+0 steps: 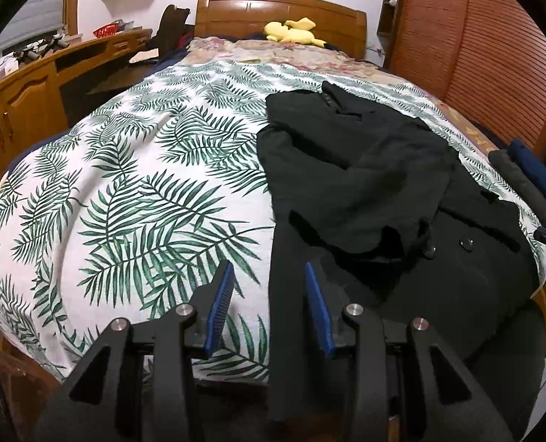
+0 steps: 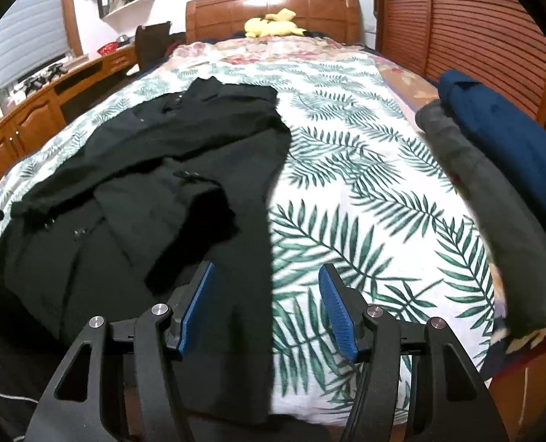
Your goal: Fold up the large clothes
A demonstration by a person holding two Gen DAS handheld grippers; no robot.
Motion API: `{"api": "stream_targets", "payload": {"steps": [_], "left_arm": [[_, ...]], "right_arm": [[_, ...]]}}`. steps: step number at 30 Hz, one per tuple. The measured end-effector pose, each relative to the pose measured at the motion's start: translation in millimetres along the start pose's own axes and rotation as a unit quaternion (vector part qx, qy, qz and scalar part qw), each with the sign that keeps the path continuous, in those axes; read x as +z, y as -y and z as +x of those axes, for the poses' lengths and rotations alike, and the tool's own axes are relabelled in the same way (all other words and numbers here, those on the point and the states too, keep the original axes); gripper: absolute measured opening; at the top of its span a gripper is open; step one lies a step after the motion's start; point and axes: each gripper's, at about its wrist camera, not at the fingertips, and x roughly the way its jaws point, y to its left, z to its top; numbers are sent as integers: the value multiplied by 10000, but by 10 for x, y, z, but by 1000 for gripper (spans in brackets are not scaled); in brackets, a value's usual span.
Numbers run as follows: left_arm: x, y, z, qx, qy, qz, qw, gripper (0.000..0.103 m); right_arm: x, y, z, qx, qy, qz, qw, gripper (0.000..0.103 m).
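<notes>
A large black coat (image 1: pixel 365 184) lies spread on the leaf-print bedspread (image 1: pixel 144 184), collar toward the headboard, both sleeves folded in over its front, hem hanging over the near bed edge. My left gripper (image 1: pixel 269 276) is open and empty above the coat's left hem edge. In the right wrist view the same coat (image 2: pixel 169 184) lies left of centre on the bedspread (image 2: pixel 365 184). My right gripper (image 2: pixel 267 280) is open and empty over the coat's right hem edge.
Folded grey (image 2: pixel 493 213) and navy (image 2: pixel 512 136) clothes are stacked at the bed's right edge. A yellow plush toy (image 1: pixel 291 31) lies by the wooden headboard (image 1: pixel 280 11). A wooden desk (image 1: pixel 33 92) runs along the left. Slatted wardrobe doors (image 2: pixel 475 37) stand on the right.
</notes>
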Motion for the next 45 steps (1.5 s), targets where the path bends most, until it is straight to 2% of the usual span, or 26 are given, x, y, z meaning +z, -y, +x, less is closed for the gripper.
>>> {"api": "stream_targets", "payload": {"steps": [8,13,17,24,35,36,38,39,41,42,45], "left_arm": [[-53,30,89,9,-221,145,9997,39],[-118,18,166,-58,-327,162,9993,39],[-151,19,205,-110,-344,280,9990,39],[-191,145,235,-99,-363,705,9968,48],[-281,212,218,-382,-489,679,9958,47],[-282,212,217,-407,-466,708,9956,44],[-282,186,210,-457,-435,696,9956,38],[-280,163,201,-501,-420,666,9956,35],[-281,103,188,-626,-400,532,9958,33],[-287,89,186,-670,-389,486,9958,33],[-307,47,187,-738,-362,348,9960,33]], "right_arm": [[-150,-47,33,433,-3,11,9991,59],[-181,-156,164,513,-228,-171,9983,59],[-211,-262,253,467,-310,-387,9977,60],[-226,-271,322,497,-287,-342,9978,60],[-232,-269,346,500,-253,-305,9980,61],[-235,-265,347,514,-251,-295,9979,61],[-235,-273,336,481,-225,-330,9980,55],[-238,-289,314,416,-157,-397,9982,38],[-237,-314,252,585,-23,-429,9974,17],[-235,-313,227,713,31,-393,9967,13],[-232,-327,187,829,127,-365,9958,13]]}}
